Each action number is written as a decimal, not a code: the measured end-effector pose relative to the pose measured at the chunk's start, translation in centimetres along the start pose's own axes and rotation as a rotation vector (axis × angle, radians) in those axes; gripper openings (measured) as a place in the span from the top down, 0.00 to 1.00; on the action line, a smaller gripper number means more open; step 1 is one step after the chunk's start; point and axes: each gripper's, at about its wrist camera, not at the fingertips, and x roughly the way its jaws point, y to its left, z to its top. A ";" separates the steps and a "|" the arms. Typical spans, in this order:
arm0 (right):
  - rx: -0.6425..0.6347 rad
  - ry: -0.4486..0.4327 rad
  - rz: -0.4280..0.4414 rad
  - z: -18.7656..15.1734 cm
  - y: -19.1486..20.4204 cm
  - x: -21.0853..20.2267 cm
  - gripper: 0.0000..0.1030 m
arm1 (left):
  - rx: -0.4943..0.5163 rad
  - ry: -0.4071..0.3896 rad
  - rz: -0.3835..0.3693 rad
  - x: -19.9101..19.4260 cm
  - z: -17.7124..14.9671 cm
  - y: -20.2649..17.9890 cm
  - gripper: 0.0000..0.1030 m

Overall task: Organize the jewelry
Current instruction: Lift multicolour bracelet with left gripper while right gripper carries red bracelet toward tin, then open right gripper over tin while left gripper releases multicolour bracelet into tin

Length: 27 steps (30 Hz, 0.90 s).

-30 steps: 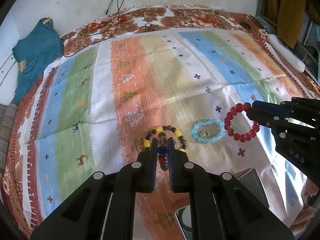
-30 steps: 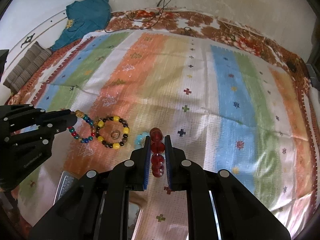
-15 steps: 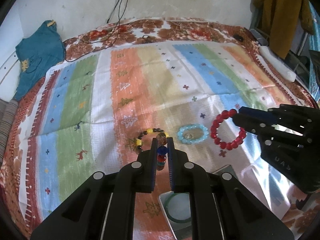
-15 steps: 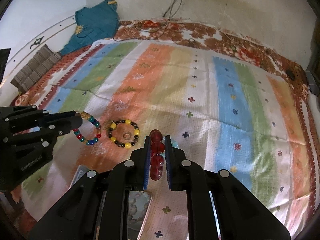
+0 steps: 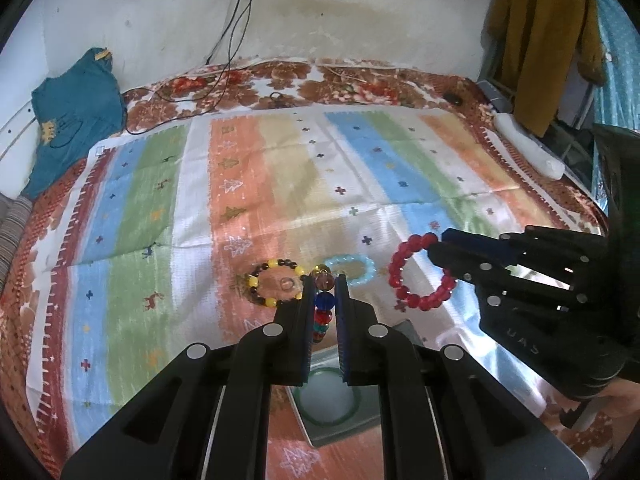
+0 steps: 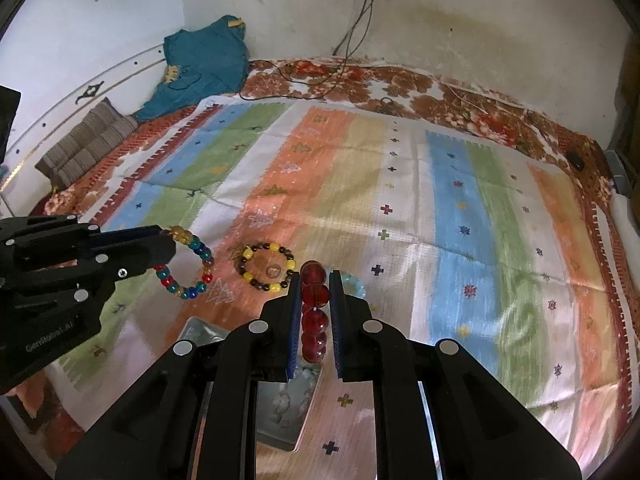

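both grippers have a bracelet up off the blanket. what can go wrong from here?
1. The red bracelet hangs from the right gripper by a few beads; it could slip out.
2. The multicolour bracelet in the left gripper dangles likewise and may swing wide of the tray.
3. The yellow-and-black bracelet lies just below and could snag.

The left gripper (image 5: 323, 300) hides most of the multicoloured bracelet (image 5: 322, 312) and part of the yellow-and-black bracelet (image 5: 276, 282). The right gripper (image 6: 315, 308) covers most of the pale blue bracelet (image 6: 354, 285). The grey tray (image 6: 280, 408) below is largely hidden, its contents blurred. A striped cushion (image 5: 12, 228) is cut off at the picture's edge.
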 end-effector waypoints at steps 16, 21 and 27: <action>-0.019 -0.017 0.038 -3.1 1.6 -3.2 0.86 | 0.007 0.007 -0.015 -2.2 -3.2 -1.3 0.91; -0.021 -0.015 0.038 -3.6 1.7 -3.5 0.86 | -0.006 0.008 -0.012 -2.6 -4.1 -1.5 0.91; -0.010 -0.010 0.041 -4.2 1.6 -3.6 0.86 | -0.023 0.032 0.004 -2.4 -4.9 -1.6 0.89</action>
